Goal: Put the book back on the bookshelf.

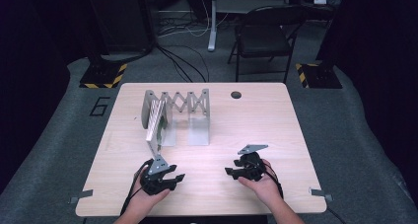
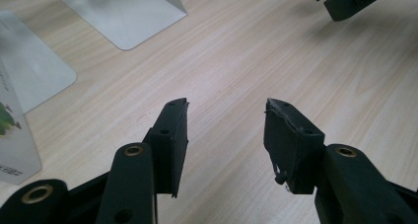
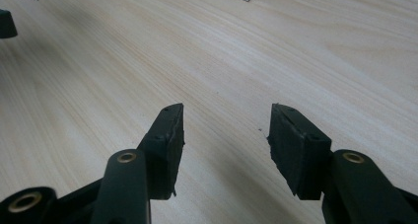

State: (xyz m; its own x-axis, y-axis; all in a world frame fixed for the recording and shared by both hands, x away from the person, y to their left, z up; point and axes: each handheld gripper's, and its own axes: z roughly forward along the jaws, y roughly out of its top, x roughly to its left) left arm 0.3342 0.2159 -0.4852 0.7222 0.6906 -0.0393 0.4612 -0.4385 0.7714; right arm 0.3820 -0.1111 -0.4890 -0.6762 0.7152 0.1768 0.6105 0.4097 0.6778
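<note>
Table (image 1: 256, 120) pale matt wood grain; rack (image 1: 175, 113) brushed grey metal; jaws matt black.

The wooden table (image 1: 276, 130) carries a metal expanding file rack (image 1: 177, 116) on its far left half, with flat items standing in its leftmost slot. Two hands enter from the near edge. The left gripper (image 1: 173, 176) rests near the table's front edge, just in front of the rack, pointing right. The right gripper (image 1: 231, 168) lies well apart to the right, pointing left. Nothing lies between either gripper's jaws. A folding chair (image 1: 263, 36) stands beyond the table.
</note>
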